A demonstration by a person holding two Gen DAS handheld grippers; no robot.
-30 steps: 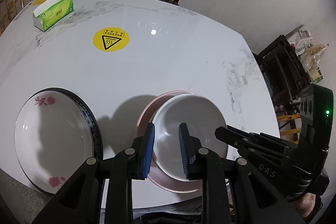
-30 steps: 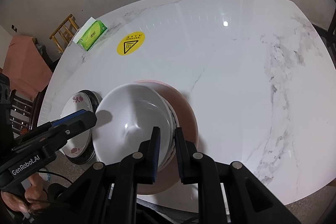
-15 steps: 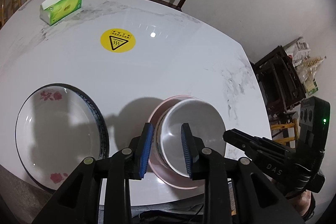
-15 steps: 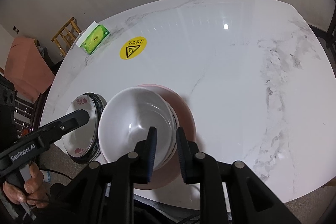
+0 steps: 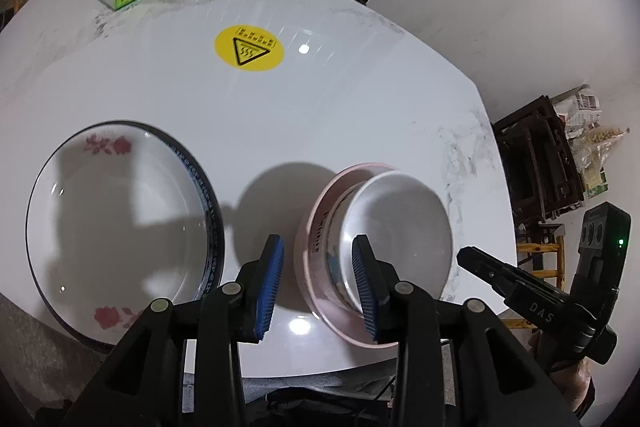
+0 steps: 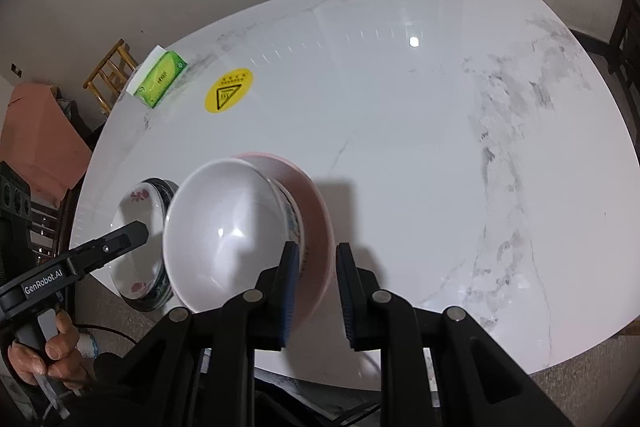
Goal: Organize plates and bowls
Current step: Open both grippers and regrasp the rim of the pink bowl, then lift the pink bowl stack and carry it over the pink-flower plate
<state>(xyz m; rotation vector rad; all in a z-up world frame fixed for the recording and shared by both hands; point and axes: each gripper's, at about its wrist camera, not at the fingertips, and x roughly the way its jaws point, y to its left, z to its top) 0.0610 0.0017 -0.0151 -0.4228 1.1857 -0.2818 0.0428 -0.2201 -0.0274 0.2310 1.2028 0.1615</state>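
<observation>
White bowl (image 5: 400, 223) nests in pink bowl (image 5: 316, 227) on the table (image 5: 360, 99). Both tools, left tool (image 5: 318, 281) and right tool (image 6: 318, 291), gape; straddle the rims squarely before squeezing.

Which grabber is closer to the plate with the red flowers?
Left. The left gripper hangs just beside the flower plate, between it and the white bowl. The right gripper sits at the bowl's far side.

We see our right gripper (image 6: 316, 291) open above a white bowl (image 6: 224, 231) nested in a pink bowl (image 6: 316, 219) on the marble table (image 6: 400, 127).
</observation>
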